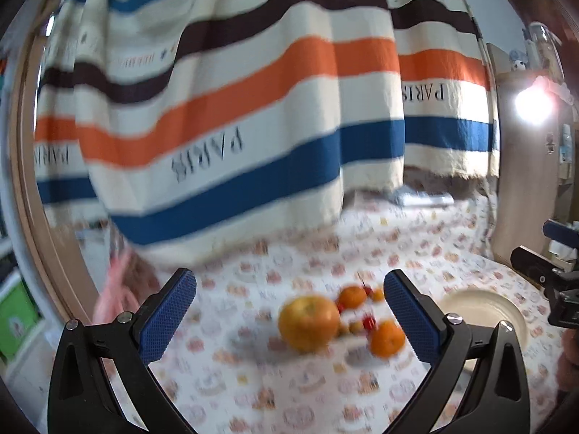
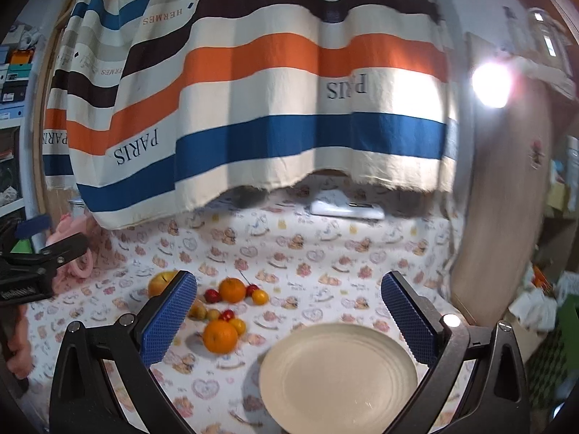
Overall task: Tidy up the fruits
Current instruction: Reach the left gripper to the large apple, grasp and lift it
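A cluster of round fruit lies on a cloth-covered surface [image 2: 325, 253] printed with pink hearts and bears: a large yellow-orange apple [image 2: 161, 283] at 9 o'clock, two smooth oranges [image 2: 220, 336] and small red and yellow fruits [image 2: 227, 314] between them. Being round, they show no long axis. An empty cream round plate [image 2: 338, 376] sits just beside, at 4 o'clock. Both left tongs [image 1: 289, 316] and right tongs [image 2: 289, 316], blue-padded and textured, gape released, holding nothing. Behind hangs a striped woven blanket [image 2: 253, 108] lettered "PARIS" and "HERMES", upside down.
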`<state>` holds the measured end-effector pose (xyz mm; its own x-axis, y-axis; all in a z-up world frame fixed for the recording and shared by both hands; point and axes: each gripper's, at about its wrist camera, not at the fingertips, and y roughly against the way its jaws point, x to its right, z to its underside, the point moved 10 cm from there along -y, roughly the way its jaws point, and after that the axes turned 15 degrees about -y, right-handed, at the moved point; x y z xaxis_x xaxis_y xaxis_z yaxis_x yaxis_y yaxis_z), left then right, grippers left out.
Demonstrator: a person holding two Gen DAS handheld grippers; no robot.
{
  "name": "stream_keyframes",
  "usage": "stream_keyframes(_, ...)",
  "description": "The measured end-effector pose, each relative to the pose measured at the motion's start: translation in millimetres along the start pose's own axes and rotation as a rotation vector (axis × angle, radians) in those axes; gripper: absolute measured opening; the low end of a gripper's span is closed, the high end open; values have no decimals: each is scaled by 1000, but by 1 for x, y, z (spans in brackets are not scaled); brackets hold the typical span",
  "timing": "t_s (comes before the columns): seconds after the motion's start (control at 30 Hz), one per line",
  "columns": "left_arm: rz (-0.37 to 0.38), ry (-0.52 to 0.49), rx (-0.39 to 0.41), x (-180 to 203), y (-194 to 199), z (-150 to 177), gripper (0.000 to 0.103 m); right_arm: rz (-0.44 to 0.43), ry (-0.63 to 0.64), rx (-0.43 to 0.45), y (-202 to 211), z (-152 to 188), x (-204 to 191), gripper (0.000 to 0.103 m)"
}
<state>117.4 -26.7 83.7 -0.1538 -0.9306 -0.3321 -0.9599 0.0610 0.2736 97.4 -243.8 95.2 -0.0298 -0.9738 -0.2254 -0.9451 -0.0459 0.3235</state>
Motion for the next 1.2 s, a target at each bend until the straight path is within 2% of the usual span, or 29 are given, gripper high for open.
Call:
stream_keyframes(0.13, -30, -3, 2, -1, -25, -22, 103, 21, -1, 9, -23, -25, -8, 103)
stream_keyframes(0.27, 25, 21, -44, -1, -57, -27, 103, 41, -58, 11, -51, -39, -6, 103)
stream_keyframes(0.37, 63, 41, -81, 2, -76, -18, 103, 36, -88, -9, -71, -42, -4, 103)
stream_keyframes(0.5, 90, 42, -112, 10, -91, 4, 103, 34, -102, -38, -94, -28, 0, 103)
stream_keyframes(0.6, 129, 22, -177, 20, -106, 22, 103, 53, -120, -109, -110, -7, 5, 103)
stream_keyframes(0.7, 123, -1, -206, 25, -115, 33, 103, 36, -120, -138, -120, 5, 4, 103)
stream_keyframes(0.8, 213, 22, -233, 35, -128, 42, 103, 29, -118, -159, -126, 16, 3, 103)
stream_keyframes(0.93, 195, 17, -318, 37, -150, 64, 102, 53, -103, -207, -143, 35, 5, 103)
stream_keyframes(1.07, 272, 93, -415, 42, -169, 89, 102, 55, -103, -265, -155, 51, 4, 103)
stream_keyframes(1.2, 274, 85, -451, 44, -181, 102, 102, 72, -72, -277, -161, 58, 3, 103)
